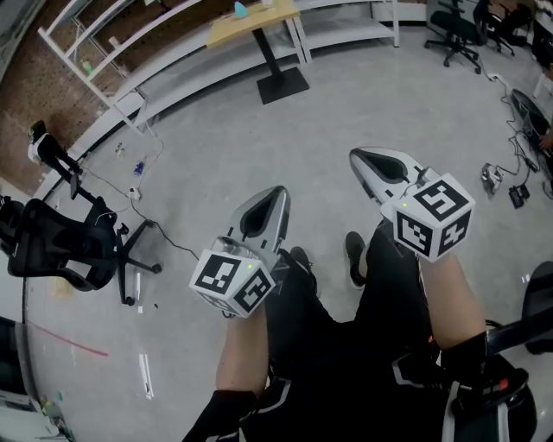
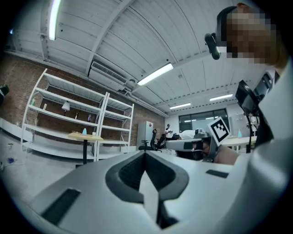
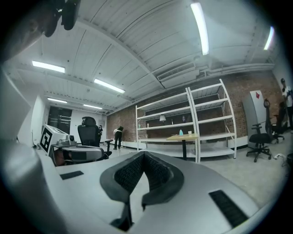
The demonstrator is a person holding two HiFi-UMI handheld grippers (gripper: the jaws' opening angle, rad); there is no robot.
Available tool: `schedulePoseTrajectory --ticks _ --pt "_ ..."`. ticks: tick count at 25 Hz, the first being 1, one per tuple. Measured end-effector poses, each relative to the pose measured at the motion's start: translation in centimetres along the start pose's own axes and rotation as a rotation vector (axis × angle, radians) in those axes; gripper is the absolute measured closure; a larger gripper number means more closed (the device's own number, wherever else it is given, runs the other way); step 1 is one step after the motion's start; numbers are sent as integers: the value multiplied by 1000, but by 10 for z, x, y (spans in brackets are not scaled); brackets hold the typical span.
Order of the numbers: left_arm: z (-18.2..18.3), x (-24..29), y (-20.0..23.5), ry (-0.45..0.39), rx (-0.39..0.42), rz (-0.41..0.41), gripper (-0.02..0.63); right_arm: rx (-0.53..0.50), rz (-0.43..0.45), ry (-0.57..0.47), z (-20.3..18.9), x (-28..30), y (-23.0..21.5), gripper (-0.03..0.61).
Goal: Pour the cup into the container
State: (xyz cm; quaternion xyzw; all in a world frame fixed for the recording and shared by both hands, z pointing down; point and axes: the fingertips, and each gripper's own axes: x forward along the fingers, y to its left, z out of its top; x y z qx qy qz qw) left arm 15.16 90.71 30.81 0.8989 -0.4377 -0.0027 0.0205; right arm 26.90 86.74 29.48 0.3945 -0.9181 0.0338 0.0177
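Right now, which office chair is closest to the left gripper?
The black chair at the head view's left edge, level with the left gripper; the other chairs stand far off at the top right.

sm white cup [image 3: 190, 133] + teal obj [image 3: 181, 132] | upright, near each other on wood tbl [image 3: 174, 137] | far across rm

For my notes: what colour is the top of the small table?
Pale yellowish wood tabletop; clearest in the head view.
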Motion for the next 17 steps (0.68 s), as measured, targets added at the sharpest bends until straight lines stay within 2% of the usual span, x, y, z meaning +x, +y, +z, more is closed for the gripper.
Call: schedulePoseTrajectory --ticks 8,17 --pt "7 -8 -2 -19 5 -2 623 -17 0 -19 10 -4 5 578" --pt "-1 -2 8 -15 -3 16 623 -14 5 -22 4 5 -2 578"
